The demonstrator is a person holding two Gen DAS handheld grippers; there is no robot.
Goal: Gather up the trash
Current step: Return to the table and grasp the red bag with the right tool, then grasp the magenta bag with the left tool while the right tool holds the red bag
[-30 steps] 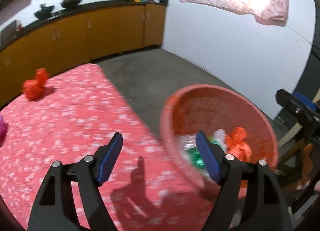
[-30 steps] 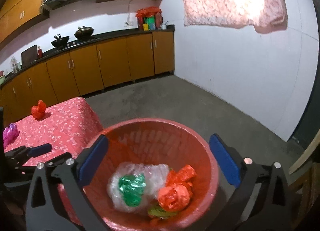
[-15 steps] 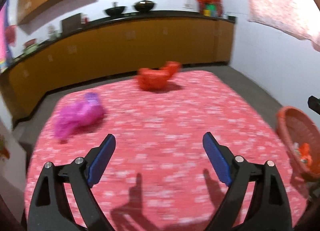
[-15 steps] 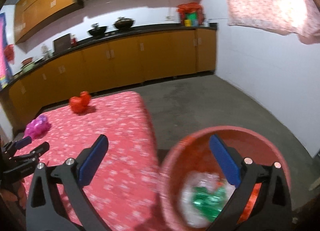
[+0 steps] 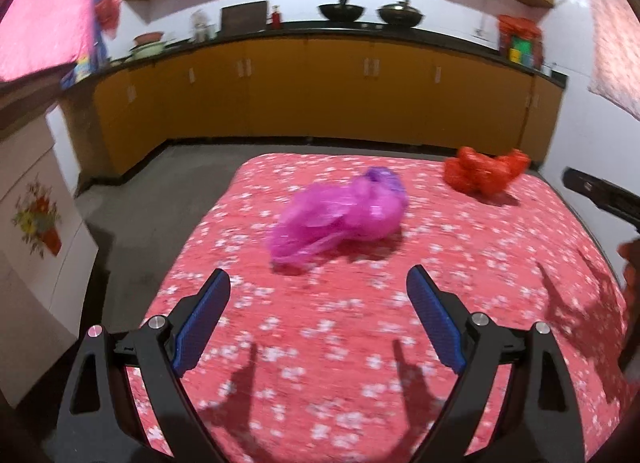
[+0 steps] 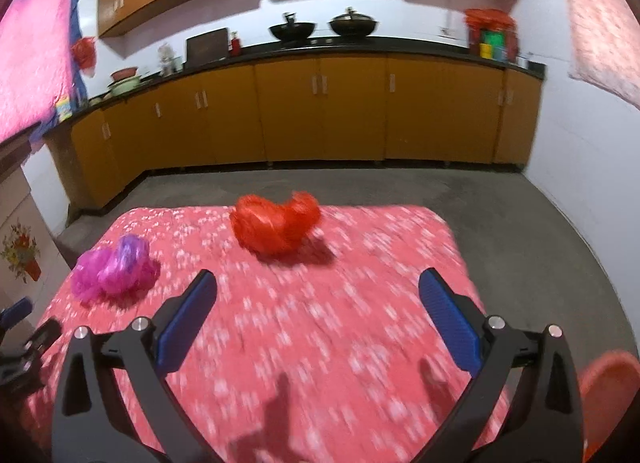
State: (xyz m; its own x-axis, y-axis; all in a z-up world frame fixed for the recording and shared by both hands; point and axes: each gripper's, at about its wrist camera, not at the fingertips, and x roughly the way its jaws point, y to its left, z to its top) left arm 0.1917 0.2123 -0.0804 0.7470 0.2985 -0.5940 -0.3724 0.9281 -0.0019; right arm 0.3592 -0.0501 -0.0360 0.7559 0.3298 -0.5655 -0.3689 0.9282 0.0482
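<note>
Left gripper [image 5: 318, 287]: spread wide, nothing between the blue pads, aimed down over the desk, pointing at the pink bag
Right gripper [image 6: 316, 289]: spread wide, empty, above the desk, pointing at the red bag
Pink bag [image 5: 340, 215]: crumpled plastic, lying on the desk just ahead of the left gripper, apart from its pads; in the right view [image 6: 114, 271] near the desk's left edge
Red bag [image 6: 276, 225]: crumpled plastic, on the desk's far side, ahead of the right gripper; in the left view [image 5: 484, 175] near the far right corner
Desk [image 5: 360, 343]: covered with a red flowered cloth
Basket [image 6: 608, 391]: red rim only, low right corner of the right view, beside the desk
Cabinets [image 6: 320, 115]: orange, along the far wall, two woks on top
</note>
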